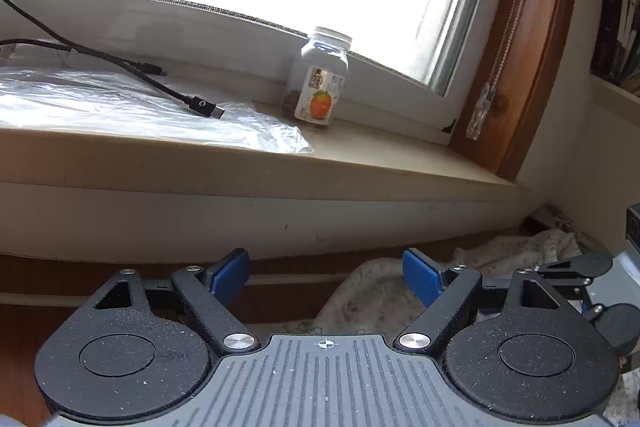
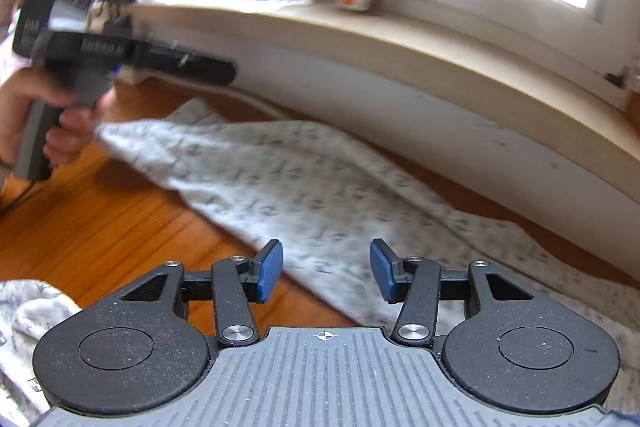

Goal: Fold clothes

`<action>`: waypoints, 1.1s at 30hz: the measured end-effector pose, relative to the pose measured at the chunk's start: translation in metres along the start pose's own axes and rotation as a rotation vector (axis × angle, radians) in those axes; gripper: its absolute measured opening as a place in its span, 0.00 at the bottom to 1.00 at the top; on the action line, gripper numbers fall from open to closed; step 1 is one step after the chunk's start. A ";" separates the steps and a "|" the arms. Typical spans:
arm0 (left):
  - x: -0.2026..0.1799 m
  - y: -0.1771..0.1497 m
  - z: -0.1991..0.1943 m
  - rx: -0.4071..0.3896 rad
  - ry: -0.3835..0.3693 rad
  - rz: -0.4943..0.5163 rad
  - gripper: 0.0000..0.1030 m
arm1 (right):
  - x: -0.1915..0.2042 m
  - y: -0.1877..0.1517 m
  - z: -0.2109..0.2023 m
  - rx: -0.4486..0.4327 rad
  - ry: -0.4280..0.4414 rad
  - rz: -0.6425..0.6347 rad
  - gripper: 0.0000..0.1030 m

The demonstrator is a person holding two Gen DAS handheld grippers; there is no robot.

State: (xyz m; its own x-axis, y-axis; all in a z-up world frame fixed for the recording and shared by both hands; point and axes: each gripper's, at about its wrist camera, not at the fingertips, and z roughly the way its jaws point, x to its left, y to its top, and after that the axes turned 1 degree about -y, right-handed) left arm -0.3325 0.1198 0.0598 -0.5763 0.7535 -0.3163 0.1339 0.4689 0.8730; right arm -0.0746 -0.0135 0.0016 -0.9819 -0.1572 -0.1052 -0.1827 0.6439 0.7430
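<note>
Right gripper (image 2: 326,269): jaws apart with nothing between the blue pads; it hangs over the near edge of the cloth.
Left gripper (image 1: 326,277): jaws spread wide and empty, pointing at the wall under the sill; in the right wrist view it shows blurred at far left, with a hand (image 2: 36,115) around its grip.
Cloth (image 2: 304,183): pale, patterned, spread flat on the wooden floor (image 2: 100,219), its far edge running along the foot of the wall; a bunched part lies at the near left corner.
Sill (image 1: 280,163): carries a plastic sheet (image 1: 120,107) on its left part.
Cable (image 1: 168,87): black, lying across the sheet.
Bottle (image 1: 320,83): upright on the sill against the window frame, just right of the sheet.
</note>
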 end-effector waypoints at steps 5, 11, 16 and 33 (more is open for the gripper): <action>-0.002 0.002 -0.007 -0.022 -0.016 0.004 0.87 | 0.022 0.008 0.010 0.000 0.053 -0.037 0.47; 0.002 0.002 -0.008 -0.038 -0.016 -0.009 0.87 | 0.040 0.018 0.026 0.004 0.057 -0.114 0.04; -0.003 -0.002 -0.009 -0.029 -0.047 0.000 0.87 | 0.021 0.015 0.009 -0.068 -0.055 -0.095 0.03; -0.066 -0.037 -0.002 0.134 -0.162 0.126 0.87 | -0.215 -0.077 -0.223 -0.121 -0.874 0.419 0.09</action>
State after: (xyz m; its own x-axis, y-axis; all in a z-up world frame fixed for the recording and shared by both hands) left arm -0.3008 0.0521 0.0492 -0.4130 0.8688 -0.2730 0.3084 0.4155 0.8557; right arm 0.1617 -0.1966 0.1144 -0.6657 0.7086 -0.2338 0.1475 0.4321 0.8897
